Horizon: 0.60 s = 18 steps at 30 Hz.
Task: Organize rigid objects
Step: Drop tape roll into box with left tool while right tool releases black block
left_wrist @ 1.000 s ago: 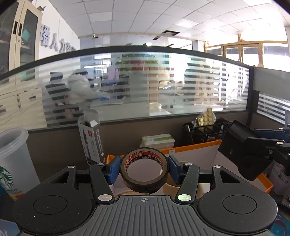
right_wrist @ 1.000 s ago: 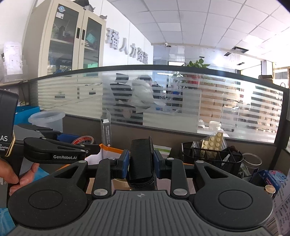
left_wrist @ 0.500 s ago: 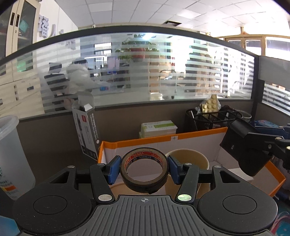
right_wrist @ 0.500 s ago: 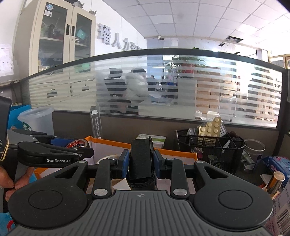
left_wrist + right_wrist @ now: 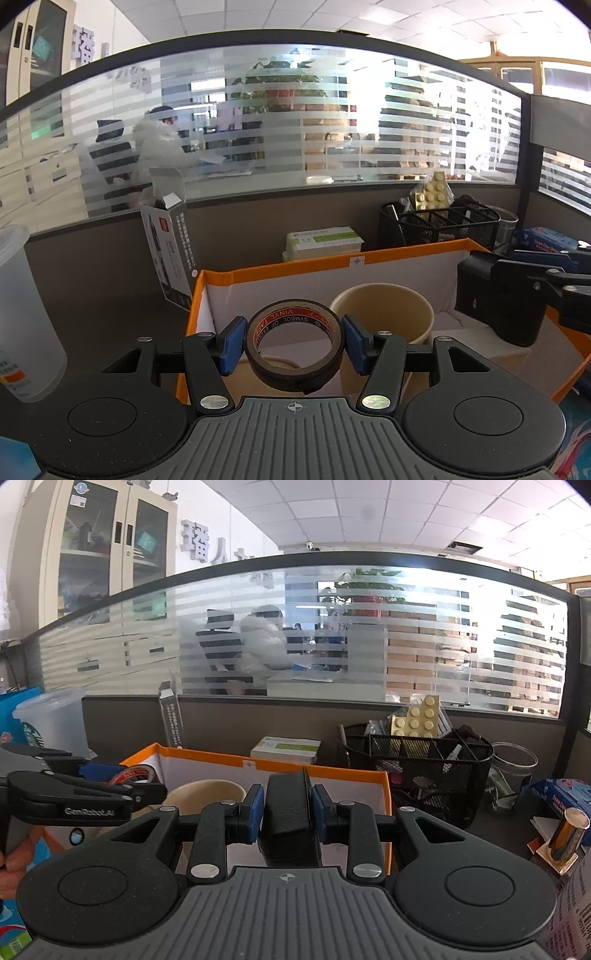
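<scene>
- Left gripper [image 5: 294,345] pinched a tape roll [image 5: 294,349] between its blue pads, above the near-left corner of the orange box [image 5: 332,258].
- Right gripper [image 5: 284,812] clamped a black case [image 5: 289,821], held over the box's right part.
- A cup [image 5: 382,314] stood inside the box.

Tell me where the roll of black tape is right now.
The roll of black tape sits centre-low in the left wrist view, clamped between the left gripper pads, held over the orange-rimmed box just left of the beige cup.
</scene>
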Each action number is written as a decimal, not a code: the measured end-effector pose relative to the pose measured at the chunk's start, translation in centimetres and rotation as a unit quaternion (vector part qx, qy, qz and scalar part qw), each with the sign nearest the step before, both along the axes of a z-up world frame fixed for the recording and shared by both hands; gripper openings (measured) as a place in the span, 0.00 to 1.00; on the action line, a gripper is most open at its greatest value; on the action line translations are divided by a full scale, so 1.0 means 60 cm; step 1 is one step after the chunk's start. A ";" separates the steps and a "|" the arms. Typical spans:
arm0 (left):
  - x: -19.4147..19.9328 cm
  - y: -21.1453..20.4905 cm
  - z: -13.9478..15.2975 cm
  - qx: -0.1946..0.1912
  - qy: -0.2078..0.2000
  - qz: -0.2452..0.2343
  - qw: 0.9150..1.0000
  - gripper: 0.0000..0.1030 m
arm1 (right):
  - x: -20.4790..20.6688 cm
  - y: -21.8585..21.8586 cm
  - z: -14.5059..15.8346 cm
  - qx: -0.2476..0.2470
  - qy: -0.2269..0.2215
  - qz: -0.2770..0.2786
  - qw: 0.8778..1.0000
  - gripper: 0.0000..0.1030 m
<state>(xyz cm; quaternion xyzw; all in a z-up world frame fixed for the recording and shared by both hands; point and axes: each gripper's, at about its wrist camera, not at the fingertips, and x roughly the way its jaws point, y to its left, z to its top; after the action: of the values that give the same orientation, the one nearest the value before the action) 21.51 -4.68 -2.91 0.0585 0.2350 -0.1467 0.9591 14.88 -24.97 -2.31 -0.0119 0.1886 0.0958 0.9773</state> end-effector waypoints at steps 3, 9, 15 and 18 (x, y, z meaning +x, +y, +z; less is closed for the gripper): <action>-0.001 -0.005 0.000 0.001 0.000 -0.004 1.000 0.53 | 0.001 -0.002 0.000 0.000 -0.002 -0.001 1.000 0.25; -0.006 -0.014 -0.002 0.001 -0.001 -0.015 1.000 0.53 | -0.001 -0.006 0.000 -0.001 -0.006 -0.005 1.000 0.25; -0.016 -0.018 -0.003 0.002 -0.001 -0.026 1.000 0.53 | -0.001 -0.007 -0.001 0.000 -0.008 -0.008 1.000 0.25; -0.023 -0.017 -0.005 -0.002 0.002 -0.031 1.000 0.53 | -0.002 -0.008 -0.001 0.003 -0.008 -0.009 1.000 0.25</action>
<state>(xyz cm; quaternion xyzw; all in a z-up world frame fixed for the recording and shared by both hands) 20.15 -5.68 -3.19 0.0634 0.2344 -0.1774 0.9537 14.74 -25.48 -2.35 -0.0080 0.1803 0.0877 0.9797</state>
